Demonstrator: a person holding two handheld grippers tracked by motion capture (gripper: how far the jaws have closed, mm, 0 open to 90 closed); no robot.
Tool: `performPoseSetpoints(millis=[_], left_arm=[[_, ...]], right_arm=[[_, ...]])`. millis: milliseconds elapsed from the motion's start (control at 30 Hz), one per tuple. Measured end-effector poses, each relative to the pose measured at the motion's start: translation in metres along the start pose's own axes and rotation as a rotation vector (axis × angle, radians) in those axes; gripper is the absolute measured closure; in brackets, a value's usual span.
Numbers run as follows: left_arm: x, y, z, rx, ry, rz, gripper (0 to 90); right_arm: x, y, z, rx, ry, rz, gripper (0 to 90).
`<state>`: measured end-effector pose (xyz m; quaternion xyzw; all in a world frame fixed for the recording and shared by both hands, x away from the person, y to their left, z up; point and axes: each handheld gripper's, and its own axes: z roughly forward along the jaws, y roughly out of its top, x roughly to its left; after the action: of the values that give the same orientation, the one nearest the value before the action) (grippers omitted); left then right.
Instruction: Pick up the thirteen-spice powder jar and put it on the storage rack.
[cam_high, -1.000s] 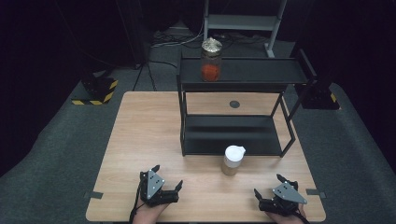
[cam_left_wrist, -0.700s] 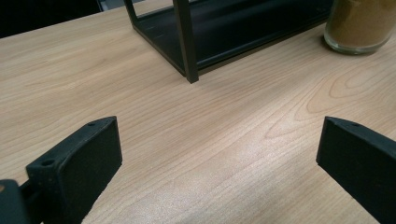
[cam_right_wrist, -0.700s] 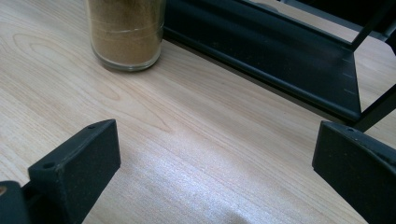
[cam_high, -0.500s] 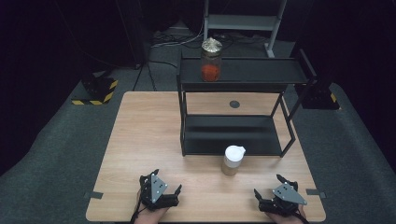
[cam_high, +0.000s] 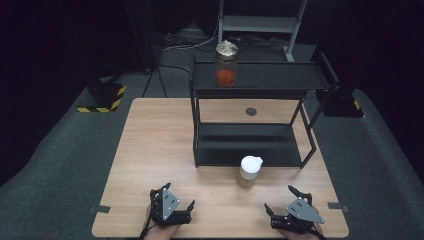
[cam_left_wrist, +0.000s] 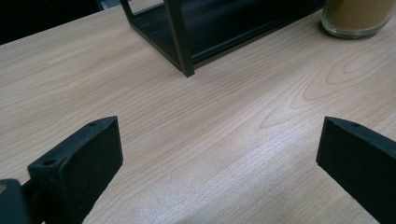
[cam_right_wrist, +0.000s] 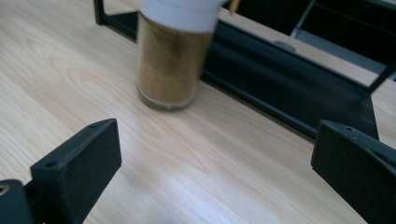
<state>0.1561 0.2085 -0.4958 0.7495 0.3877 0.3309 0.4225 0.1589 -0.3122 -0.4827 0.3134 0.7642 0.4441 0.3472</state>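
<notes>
1. The spice jar is a small clear glass cylinder with a white cap, filled almost to the cap with tan-brown powder.
2. It stands upright on the tabletop, cap on.
3. It sits right of the tabletop's middle, nearer the front edge than the back edge, and well apart from the left and right edges.
4. In the right gripper view, the jar's glass base rests flat on the pale wood, the white cap cut off by the frame's top.
</notes>
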Motion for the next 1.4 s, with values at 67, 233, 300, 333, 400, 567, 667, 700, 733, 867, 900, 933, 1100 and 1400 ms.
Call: performPoseSetpoints(millis=[67, 233, 300, 333, 400, 567, 667, 700, 733, 867, 900, 933, 1100, 1400], left_arm=[[0.000, 0.000, 0.000, -0.001, 0.001, 0.002, 0.6], [-0.002, 0.002, 0.000, 0.009, 0.004, 0.021, 0.6], [-0.003, 0.002, 0.001, 0.010, 0.004, 0.026, 0.6], [-0.003, 0.002, 0.001, 0.010, 0.004, 0.025, 0.6], [-0.002, 0.002, 0.000, 0.009, 0.002, 0.024, 0.6], [-0.002, 0.000, 0.000, 0.001, 0.002, 0.018, 0.6], [-0.002, 0.000, -0.001, -0.003, 0.002, 0.022, 0.6], [-0.002, 0.000, -0.001, -0.003, 0.002, 0.022, 0.6], [-0.002, -0.001, -0.001, -0.005, 0.002, 0.023, 0.6], [-0.002, -0.003, -0.002, -0.016, -0.002, 0.024, 0.6], [-0.002, -0.003, -0.002, -0.017, -0.002, 0.023, 0.6], [-0.002, -0.003, -0.002, -0.018, -0.002, 0.023, 0.6], [0.000, -0.003, -0.002, -0.018, -0.011, 0.017, 0.6], [0.006, -0.003, -0.001, -0.014, -0.035, 0.002, 0.6]], right_arm=[[0.001, 0.002, 0.001, -0.002, 0.006, 0.005, 0.0], [0.003, 0.005, 0.004, -0.013, 0.010, 0.022, 0.0], [0.003, 0.007, 0.005, -0.021, 0.009, 0.028, 0.0], [0.003, 0.008, 0.006, -0.028, 0.007, 0.034, 0.0], [0.003, 0.009, 0.007, -0.029, 0.012, 0.042, 0.0], [0.003, 0.009, 0.013, -0.051, 0.027, 0.065, 0.0], [0.005, 0.012, 0.021, -0.056, 0.029, 0.084, 0.0], [0.005, 0.012, 0.021, -0.056, 0.029, 0.084, 0.0], [0.005, 0.013, 0.026, -0.061, 0.032, 0.093, 0.0], [0.007, 0.015, 0.035, -0.061, 0.038, 0.099, 0.0], [0.007, 0.016, 0.038, -0.061, 0.040, 0.101, 0.0], [0.008, 0.016, 0.041, -0.061, 0.040, 0.102, 0.0], [0.009, 0.018, 0.050, -0.074, 0.039, 0.108, 0.0], [0.010, 0.024, 0.067, -0.076, 0.050, 0.135, 0.0]])
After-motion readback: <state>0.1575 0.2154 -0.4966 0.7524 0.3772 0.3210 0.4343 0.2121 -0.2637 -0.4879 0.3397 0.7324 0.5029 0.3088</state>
